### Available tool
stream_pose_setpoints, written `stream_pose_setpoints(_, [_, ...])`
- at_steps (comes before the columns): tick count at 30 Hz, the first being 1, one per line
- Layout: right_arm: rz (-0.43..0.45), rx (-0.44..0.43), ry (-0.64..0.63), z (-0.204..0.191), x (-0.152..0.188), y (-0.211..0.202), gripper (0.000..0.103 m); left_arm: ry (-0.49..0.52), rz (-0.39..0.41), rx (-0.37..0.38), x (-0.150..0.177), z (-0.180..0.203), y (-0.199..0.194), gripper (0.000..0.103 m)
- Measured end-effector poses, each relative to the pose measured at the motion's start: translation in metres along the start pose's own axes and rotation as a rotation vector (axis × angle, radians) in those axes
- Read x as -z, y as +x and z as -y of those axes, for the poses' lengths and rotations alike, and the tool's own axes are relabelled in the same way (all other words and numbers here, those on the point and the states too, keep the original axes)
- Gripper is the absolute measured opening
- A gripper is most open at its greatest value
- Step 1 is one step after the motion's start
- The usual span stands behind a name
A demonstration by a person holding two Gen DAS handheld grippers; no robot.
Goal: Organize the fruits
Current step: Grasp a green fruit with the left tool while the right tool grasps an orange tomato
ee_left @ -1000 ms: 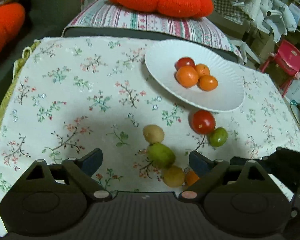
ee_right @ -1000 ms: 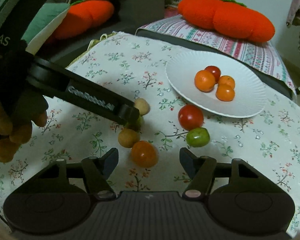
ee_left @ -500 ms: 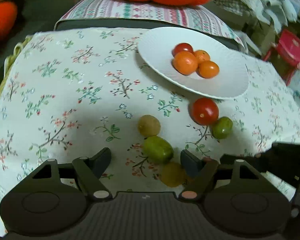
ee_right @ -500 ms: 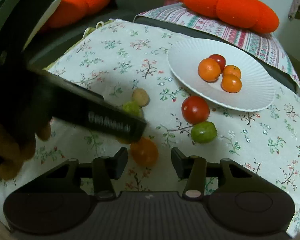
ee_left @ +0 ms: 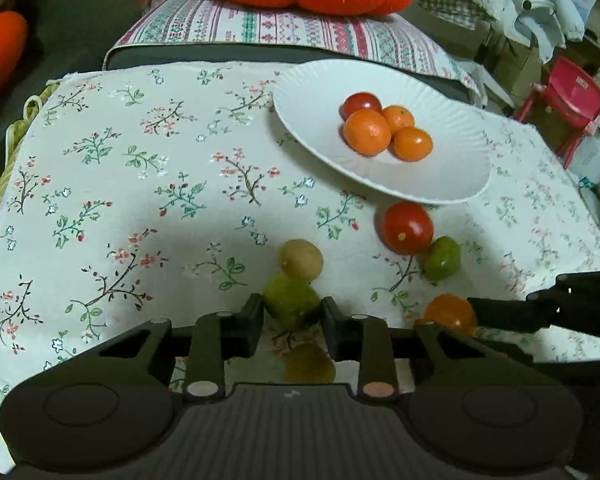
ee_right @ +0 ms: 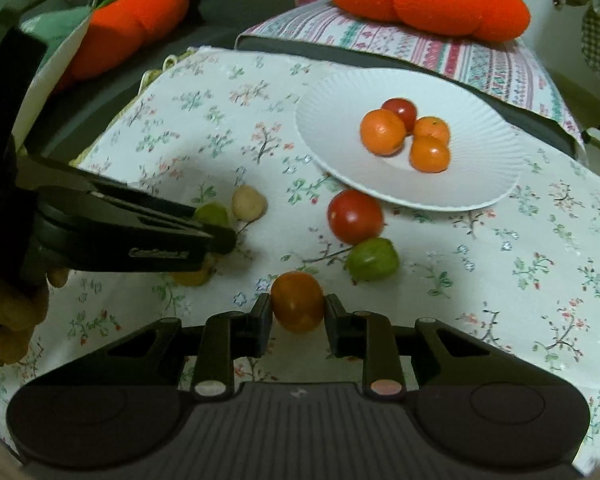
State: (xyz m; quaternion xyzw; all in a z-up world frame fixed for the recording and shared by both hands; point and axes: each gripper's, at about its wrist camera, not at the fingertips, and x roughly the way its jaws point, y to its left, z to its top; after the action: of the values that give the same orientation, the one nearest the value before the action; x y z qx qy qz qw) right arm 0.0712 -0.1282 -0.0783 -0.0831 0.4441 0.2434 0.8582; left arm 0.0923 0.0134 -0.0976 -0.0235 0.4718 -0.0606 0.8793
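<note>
While both grips are fresh: each gripper has just finished closing on one loose fruit, probably so that two can go to the plate together.
Left gripper: fingers clamped on the green fruit, one pad on either flank; their closing has only just ended.
Right gripper: fingers clamped on the orange tomato, gripped at its widest part, likely to keep the round skin from slipping out.
Plate: at about 1 o'clock in the left wrist view, holding three orange fruits and one red one huddled near its centre.
Loose fruit: red tomato just off the plate's near rim, small green tomato touching it at 4 o'clock; tan fruit against the held green one at 12 o'clock.
Surface: floral cloth under everything, soft enough that fruit sits without rolling.
Hand pose: both grippers tilt steeply down toward the cloth, side by side; a hand wraps the left handle.
Next, by judgement: lift clear, then carry toward the plate.
</note>
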Motion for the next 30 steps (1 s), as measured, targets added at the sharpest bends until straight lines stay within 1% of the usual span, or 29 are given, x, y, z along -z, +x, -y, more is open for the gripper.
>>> stream_pose_setpoints(5, [0.034,-0.001,0.046,0.012,-0.009,-0.013,0.025,0.001,0.032,0.019,-0.003,-0.002,-0.015,0.016])
stream_pose_setpoints(8, [0.054,-0.002,0.062,0.018,-0.011,-0.020,0.025,-0.018,0.042,0.021,-0.006,-0.008,-0.020,0.016])
stream_pose_setpoints(15, [0.046,-0.002,0.067,0.026,-0.007,-0.020,0.025,-0.058,0.085,0.034,-0.016,-0.021,-0.035,0.016])
stream_pose_setpoints(19, [0.054,0.004,0.084,0.034,-0.006,-0.025,0.025,-0.083,0.085,0.043,-0.017,-0.026,-0.034,0.016])
stream_pose_setpoints(24, [0.076,0.010,0.101,0.039,-0.008,-0.032,0.025,-0.073,0.089,0.061,-0.016,-0.024,-0.035,0.016])
stream_pose_setpoints(30, [0.131,0.017,0.100,0.042,-0.013,-0.046,0.025,-0.069,0.103,0.068,-0.018,-0.021,-0.037,0.016])
